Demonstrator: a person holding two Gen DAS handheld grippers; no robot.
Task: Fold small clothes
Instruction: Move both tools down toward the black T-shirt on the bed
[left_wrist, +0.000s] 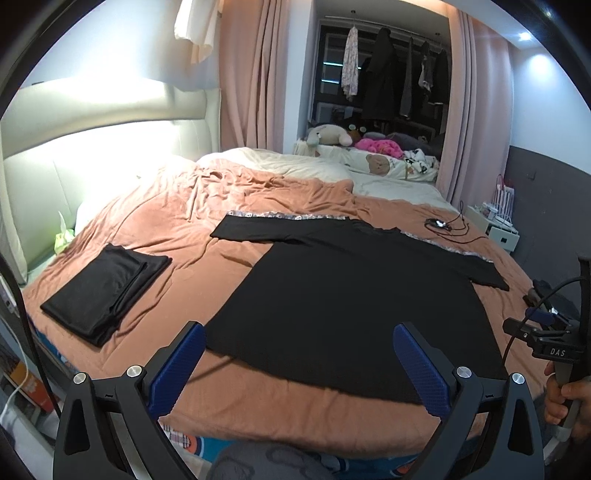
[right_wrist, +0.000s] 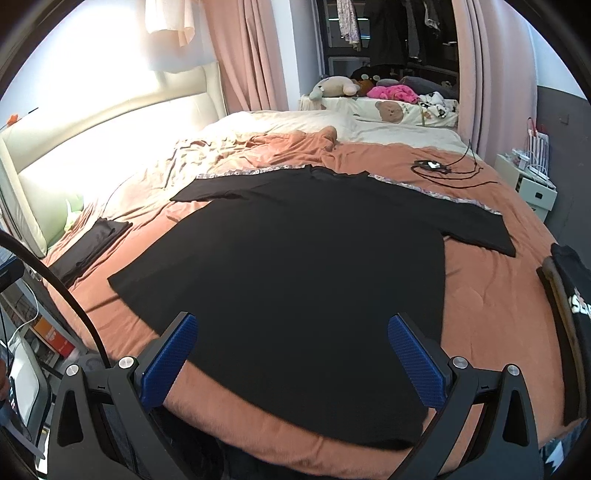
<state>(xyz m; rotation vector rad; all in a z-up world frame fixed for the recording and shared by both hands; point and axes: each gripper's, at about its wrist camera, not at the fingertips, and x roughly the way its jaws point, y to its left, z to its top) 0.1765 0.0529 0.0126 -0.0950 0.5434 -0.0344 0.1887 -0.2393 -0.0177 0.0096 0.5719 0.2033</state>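
A black T-shirt (left_wrist: 343, 291) lies spread flat on the orange blanket (left_wrist: 207, 206), sleeves out, hem toward me; it also shows in the right wrist view (right_wrist: 295, 266). A folded black garment (left_wrist: 105, 290) lies to its left, seen at the edge in the right wrist view (right_wrist: 92, 243). My left gripper (left_wrist: 299, 365) is open and empty, above the shirt's hem. My right gripper (right_wrist: 291, 358) is open and empty, above the lower part of the shirt. The right gripper also shows at the right edge of the left wrist view (left_wrist: 550, 332).
A black cable and small device (left_wrist: 443, 225) lie on the blanket beyond the shirt. Dark clothes (right_wrist: 572, 314) lie at the bed's right edge. Plush toys and bedding (left_wrist: 354, 144) fill the far side. A padded headboard (left_wrist: 74, 147) stands left; a white nightstand (right_wrist: 532, 184) stands right.
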